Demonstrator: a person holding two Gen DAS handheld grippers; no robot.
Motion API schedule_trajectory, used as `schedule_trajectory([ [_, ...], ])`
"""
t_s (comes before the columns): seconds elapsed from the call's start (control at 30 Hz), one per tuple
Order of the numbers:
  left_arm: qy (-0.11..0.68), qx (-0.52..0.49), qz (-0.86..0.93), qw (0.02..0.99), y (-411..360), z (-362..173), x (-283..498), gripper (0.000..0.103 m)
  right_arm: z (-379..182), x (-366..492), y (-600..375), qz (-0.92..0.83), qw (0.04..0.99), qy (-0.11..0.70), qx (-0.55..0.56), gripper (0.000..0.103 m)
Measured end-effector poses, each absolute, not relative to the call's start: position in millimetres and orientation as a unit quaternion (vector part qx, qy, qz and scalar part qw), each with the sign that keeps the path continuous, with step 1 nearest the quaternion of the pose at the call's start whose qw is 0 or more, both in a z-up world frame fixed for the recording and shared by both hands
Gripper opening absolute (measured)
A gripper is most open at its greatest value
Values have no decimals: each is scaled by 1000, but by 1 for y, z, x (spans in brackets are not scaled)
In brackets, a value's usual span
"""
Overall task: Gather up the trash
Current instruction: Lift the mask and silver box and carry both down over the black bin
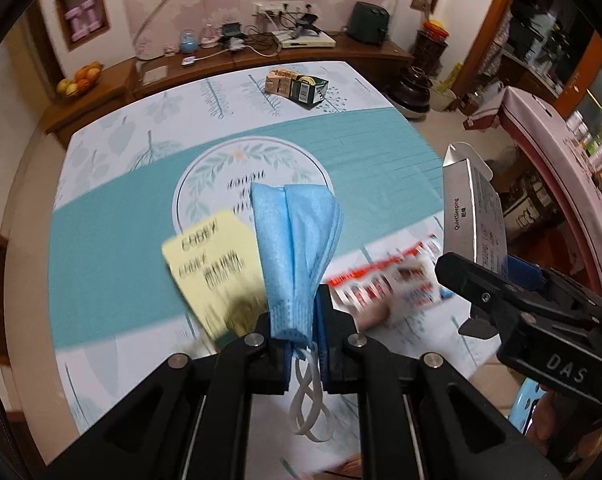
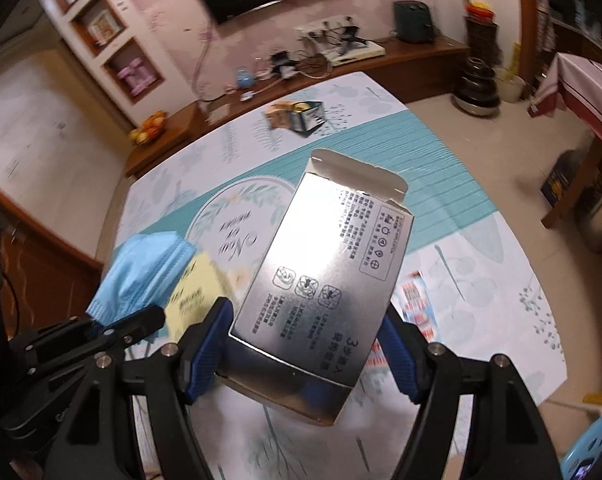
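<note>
The left gripper [image 1: 299,336] pinches a limp blue mask [image 1: 297,248] — soft, feather-light. The right gripper [image 2: 307,344] clamps a silver carton [image 2: 321,276] across its sides — hollow, easily crushed.

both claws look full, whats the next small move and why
Probably carry both loads off the table toward wherever the trash goes; no bin shows in either view. The left claw is shut on the blue face mask, and the right claw grips the silver carton. With both claws full, neither can pick up the green box or the red flyer.
</note>
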State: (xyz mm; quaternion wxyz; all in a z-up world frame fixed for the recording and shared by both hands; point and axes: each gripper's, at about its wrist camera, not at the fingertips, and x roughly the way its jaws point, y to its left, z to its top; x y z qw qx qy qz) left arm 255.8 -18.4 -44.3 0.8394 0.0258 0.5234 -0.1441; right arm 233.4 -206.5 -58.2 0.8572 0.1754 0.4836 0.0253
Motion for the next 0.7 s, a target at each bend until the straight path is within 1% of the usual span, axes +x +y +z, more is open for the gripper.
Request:
schedule_trajectory([
  [0.2,510,2,-105,853,-34,-40,187,8,-47,177,-224,76,867,466,159,72],
  [0.43,513,-17,-71,855,-48,-49,116,8,-44,110,-242,115,869,462,136,72],
  [0.7,545,-4,-79,834,-59,-72,50,8,-65,49,-250,122,848,495,143,72],
])
